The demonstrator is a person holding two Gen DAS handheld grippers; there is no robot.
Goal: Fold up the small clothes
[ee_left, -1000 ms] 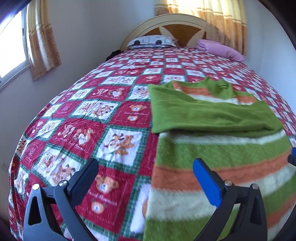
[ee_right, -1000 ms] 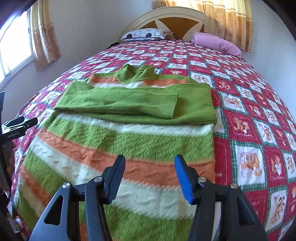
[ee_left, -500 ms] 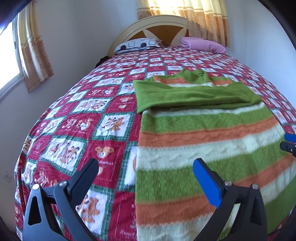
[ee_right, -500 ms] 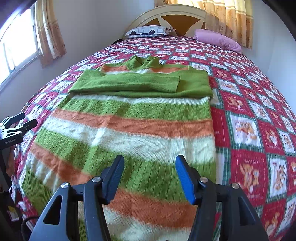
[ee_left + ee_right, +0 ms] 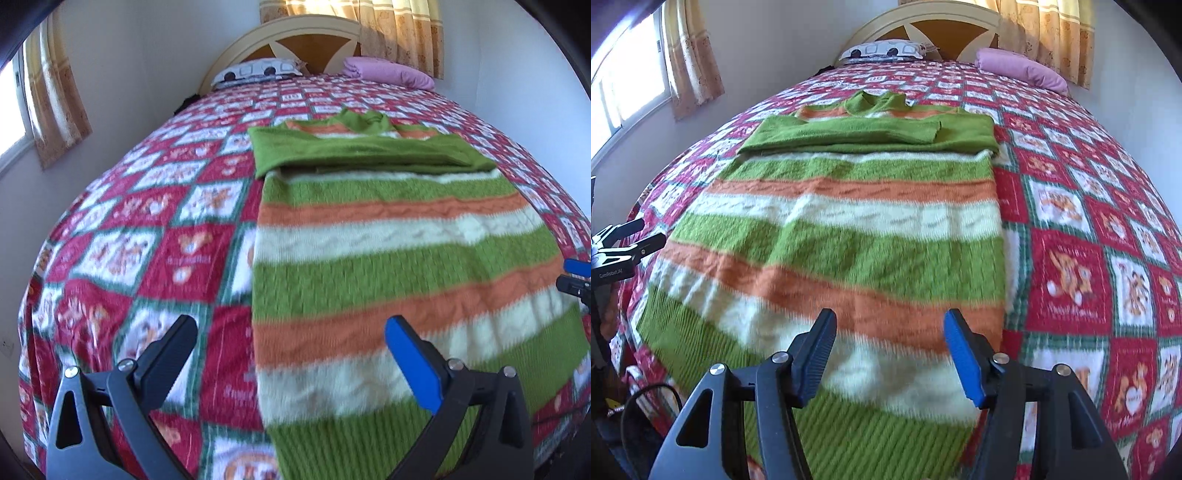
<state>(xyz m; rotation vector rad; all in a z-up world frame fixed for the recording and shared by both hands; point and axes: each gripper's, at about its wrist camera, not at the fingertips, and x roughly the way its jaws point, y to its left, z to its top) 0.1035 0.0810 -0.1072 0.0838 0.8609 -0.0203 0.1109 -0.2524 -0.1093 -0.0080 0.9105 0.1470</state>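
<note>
A striped sweater in green, orange and cream lay flat on the bed, over a red patchwork quilt printed with teddy bears. Its green sleeves were folded across the chest near the collar, and its ribbed green hem lay at the near edge of the bed. The left gripper hovered above the sweater's left edge near the hem, one finger over the quilt and the blue one over the knit, jaws wide apart with nothing between them. The right gripper hung over the lower part of the sweater near its right edge, jaws also spread and empty, not touching the fabric. At the head of the bed a patterned pillow and a pink pillow rested against the cream headboard.
</note>
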